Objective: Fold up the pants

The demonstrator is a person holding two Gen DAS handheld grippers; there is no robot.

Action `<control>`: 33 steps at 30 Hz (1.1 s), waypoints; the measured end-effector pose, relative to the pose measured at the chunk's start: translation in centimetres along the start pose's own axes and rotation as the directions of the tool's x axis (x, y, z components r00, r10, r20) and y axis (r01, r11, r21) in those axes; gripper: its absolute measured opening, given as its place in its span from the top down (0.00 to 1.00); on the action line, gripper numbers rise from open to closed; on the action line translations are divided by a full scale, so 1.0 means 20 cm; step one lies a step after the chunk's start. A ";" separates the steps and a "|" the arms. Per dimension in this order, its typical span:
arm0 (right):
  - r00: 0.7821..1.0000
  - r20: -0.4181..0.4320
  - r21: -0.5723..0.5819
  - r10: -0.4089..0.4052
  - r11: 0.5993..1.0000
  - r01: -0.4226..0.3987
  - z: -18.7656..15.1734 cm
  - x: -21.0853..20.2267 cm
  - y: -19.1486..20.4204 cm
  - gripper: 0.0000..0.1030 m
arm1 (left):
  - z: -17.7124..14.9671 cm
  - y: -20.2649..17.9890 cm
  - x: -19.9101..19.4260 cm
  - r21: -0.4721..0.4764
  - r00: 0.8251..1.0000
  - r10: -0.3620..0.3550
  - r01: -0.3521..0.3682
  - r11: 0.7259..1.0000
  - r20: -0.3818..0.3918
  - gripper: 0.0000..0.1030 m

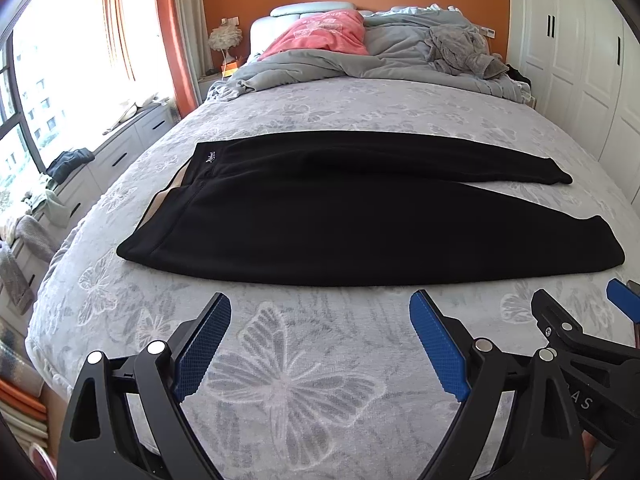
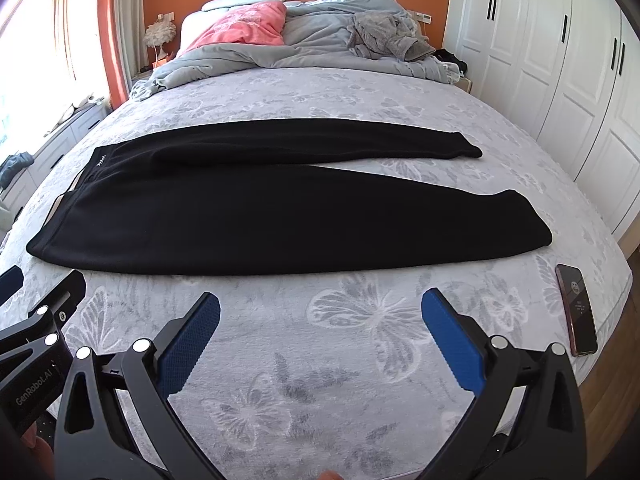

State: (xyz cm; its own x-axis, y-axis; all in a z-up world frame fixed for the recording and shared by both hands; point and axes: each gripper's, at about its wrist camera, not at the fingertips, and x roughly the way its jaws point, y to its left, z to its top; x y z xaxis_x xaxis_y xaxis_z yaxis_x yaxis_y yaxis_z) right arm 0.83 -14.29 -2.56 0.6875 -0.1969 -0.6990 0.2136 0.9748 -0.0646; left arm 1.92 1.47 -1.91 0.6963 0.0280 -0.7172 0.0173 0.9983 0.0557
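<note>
Bedspread [image 1: 304, 392] with pale butterflies fills both views. Black pants [image 1: 304, 216] lie flat across mid-frame, long axis left to right, waistband at the left, cuffs at the right, the two legs slightly parted. Left gripper [image 1: 320, 344] and right gripper [image 2: 320, 336] sit side by side at the bottom, near the pants' closest edge, both spread wide and holding nothing. A phone [image 2: 576, 308] lies lower right.

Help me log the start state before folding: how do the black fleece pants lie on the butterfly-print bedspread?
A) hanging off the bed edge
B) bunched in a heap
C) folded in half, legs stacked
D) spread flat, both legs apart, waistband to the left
D: the black fleece pants lie flat on the butterfly-print bedspread, waistband left, the two legs splayed apart toward the right.
</note>
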 end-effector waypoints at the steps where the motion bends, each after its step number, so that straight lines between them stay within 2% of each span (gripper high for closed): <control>1: 1.000 0.000 0.001 0.001 1.000 -0.001 0.00 0.00 0.00 0.04 | 0.00 0.00 0.00 -0.001 1.000 -0.001 0.001 1.000 -0.001 0.14; 33: 1.000 -0.007 0.010 0.002 1.000 -0.002 -0.01 0.00 -0.02 0.04 | -0.02 -0.05 0.01 0.010 1.000 0.003 -0.003 1.000 -0.013 0.14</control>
State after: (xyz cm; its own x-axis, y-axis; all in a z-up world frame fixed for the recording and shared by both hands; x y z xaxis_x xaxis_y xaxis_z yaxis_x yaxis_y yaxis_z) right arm 0.58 -14.63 -2.70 0.6830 -0.1939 -0.7042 0.2193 0.9741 -0.0555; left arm 1.75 0.50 -2.25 0.6866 0.0321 -0.7263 0.0221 0.9976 0.0650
